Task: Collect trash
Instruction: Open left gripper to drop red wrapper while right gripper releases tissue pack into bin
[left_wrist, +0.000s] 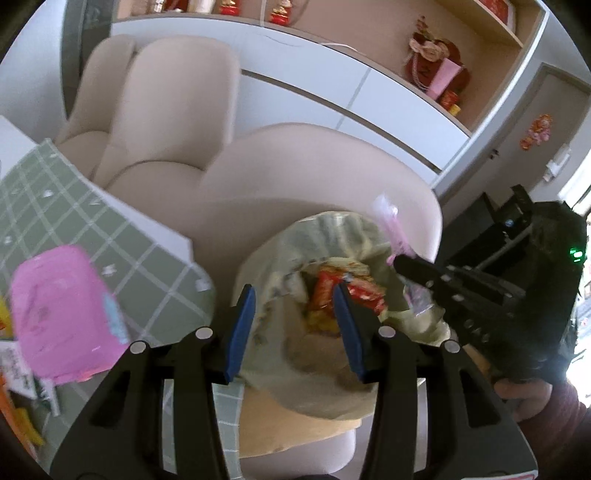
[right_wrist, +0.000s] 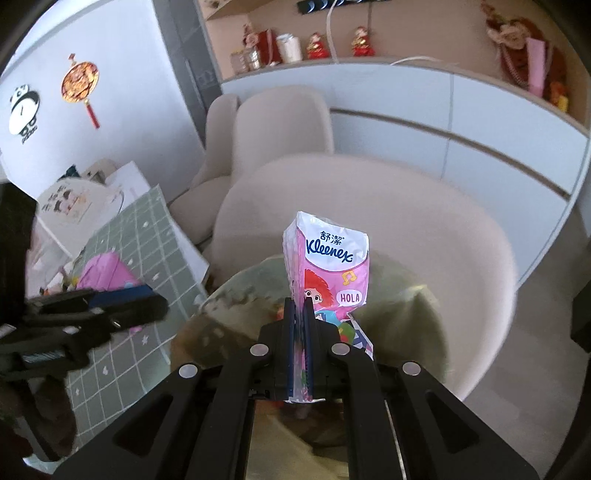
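Blue pads (right_wrist: 308, 343) of the right gripper (right_wrist: 299, 347) pinch a pink Kleenex wrapper (right_wrist: 328, 258) above the bag-lined bin (left_wrist: 295, 369). Left gripper (left_wrist: 295, 321) hangs parted and empty over it.

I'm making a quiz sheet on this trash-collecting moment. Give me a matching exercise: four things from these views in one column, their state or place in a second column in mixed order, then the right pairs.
Things
1. left claw
2. right claw
3. trash bag
4. pink pack

States or places
A. lies on the green checked cloth
B. mouth open, red wrappers inside
C. shut on the Kleenex wrapper
D. open, nothing between its pads

Pairs: 1-D, 2-C, 3-B, 4-A
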